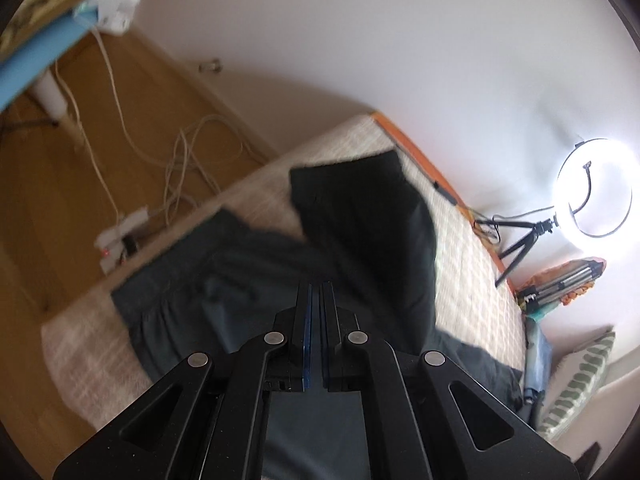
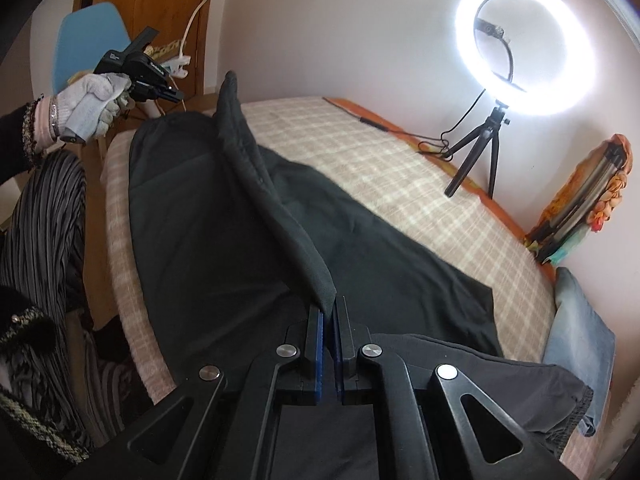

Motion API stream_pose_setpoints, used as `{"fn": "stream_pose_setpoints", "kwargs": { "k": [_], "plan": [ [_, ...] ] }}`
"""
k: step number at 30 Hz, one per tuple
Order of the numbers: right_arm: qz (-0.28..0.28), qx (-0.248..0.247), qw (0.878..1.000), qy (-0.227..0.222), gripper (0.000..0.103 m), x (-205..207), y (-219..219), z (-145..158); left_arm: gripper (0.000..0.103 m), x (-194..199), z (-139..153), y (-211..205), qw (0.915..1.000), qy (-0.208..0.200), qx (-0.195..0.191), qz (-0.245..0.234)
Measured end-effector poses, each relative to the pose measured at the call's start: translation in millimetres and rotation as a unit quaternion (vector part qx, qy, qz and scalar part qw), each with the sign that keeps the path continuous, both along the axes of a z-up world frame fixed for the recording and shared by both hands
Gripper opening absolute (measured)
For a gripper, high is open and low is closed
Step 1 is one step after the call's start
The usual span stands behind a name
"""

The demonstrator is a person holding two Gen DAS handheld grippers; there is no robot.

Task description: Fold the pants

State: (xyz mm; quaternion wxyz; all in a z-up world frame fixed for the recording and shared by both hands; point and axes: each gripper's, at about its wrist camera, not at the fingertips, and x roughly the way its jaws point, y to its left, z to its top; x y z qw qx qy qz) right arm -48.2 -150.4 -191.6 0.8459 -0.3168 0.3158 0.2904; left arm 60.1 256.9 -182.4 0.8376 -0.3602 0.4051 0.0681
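Black pants (image 2: pixel 208 232) lie spread on a bed with a beige plaid cover (image 2: pixel 360 152). My right gripper (image 2: pixel 329 312) is shut on a raised edge of the pants (image 2: pixel 280 208), which runs up as a ridge toward the far end. My left gripper (image 1: pixel 316 286) hovers above the pants (image 1: pixel 360 220) with its jaws shut and nothing visible between them. It also shows in the right wrist view (image 2: pixel 160 80), held in a white-gloved hand (image 2: pixel 88 100) above the bed's far left corner, apart from the cloth.
A lit ring light on a tripod (image 2: pixel 524 40) stands at the bed's far right by the wall. A folded grey garment (image 2: pixel 500 380) and blue jeans (image 2: pixel 580 320) lie near the right end. Cables and a power strip (image 1: pixel 120 236) lie on the wooden floor. A blue chair (image 2: pixel 88 40) stands behind.
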Motion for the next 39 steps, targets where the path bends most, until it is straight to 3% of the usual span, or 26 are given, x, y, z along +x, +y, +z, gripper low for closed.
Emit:
{"fn": "stream_pose_setpoints", "kwargs": {
  "k": [4,6,7,9,11,15,17,21,25,26,28,31,33,35,39],
  "plan": [
    [-0.005,0.003,1.0,0.009,0.002,1.8,-0.8,-6.5,0.004,6.2,6.1,-5.5,0.9999,-0.008,0.005,-0.01],
    [-0.001,-0.003,1.0,0.009,0.002,-2.2,1.7,-8.5,0.019,19.2,15.2,-13.1,0.9996,-0.005,0.025,-0.015],
    [0.002,-0.005,1.0,0.009,0.002,-4.4,2.4,-9.5,0.034,24.9,18.0,-15.9,0.9994,-0.004,0.027,-0.019],
    [0.006,-0.01,1.0,0.011,0.002,-7.6,4.1,-11.6,0.036,39.5,24.8,-24.1,0.9989,-0.007,0.035,-0.031],
    [0.007,-0.013,1.0,0.012,0.002,-8.8,5.0,-13.1,0.055,63.9,30.1,-39.7,0.9975,0.01,0.052,-0.047],
    [0.006,-0.008,1.0,0.017,0.002,-7.0,2.4,-14.5,0.057,103.5,29.7,-65.5,0.9947,0.029,0.076,-0.063],
    [0.006,-0.006,1.0,0.02,0.002,-6.0,1.5,-15.2,0.064,131.2,24.0,-81.1,0.9917,0.051,0.093,-0.073],
    [0.007,-0.001,1.0,0.025,0.002,-3.8,1.0,-17.4,0.065,171.6,3.2,-95.9,0.9864,0.106,0.113,-0.055],
    [0.006,0.007,0.999,0.031,0.002,0.3,0.0,-20.4,0.065,198.6,-28.4,-106.2,0.9715,0.181,0.15,-0.032],
    [0.006,0.008,0.999,0.033,0.002,0.4,-0.6,-21.2,0.066,199.2,-28.5,-109.0,0.9694,0.176,0.169,-0.022],
    [0.006,0.011,0.999,0.037,0.002,1.9,-2.8,-22.4,0.066,199.8,-30.0,-113.5,0.9643,0.177,0.197,-0.012],
    [0.004,0.015,0.999,0.042,0.002,5.1,-5.4,-23.4,0.063,193.4,-31.9,-113.1,0.9654,0.158,0.207,-0.003],
    [0.0,0.019,0.999,0.042,0.002,9.3,-7.5,-23.5,0.039,188.1,-31.6,-110.0,0.965,0.146,0.218,0.008],
    [-0.003,0.023,0.999,0.039,0.002,13.0,-8.8,-21.9,0.009,182.4,-30.8,-101.4,0.9679,0.134,0.212,0.014],
    [-0.007,0.029,0.999,0.025,0.002,18.8,-11.1,-15.5,0.003,168.6,-29.3,-78.2,0.9824,0.104,0.155,0.014]
  ]
}}
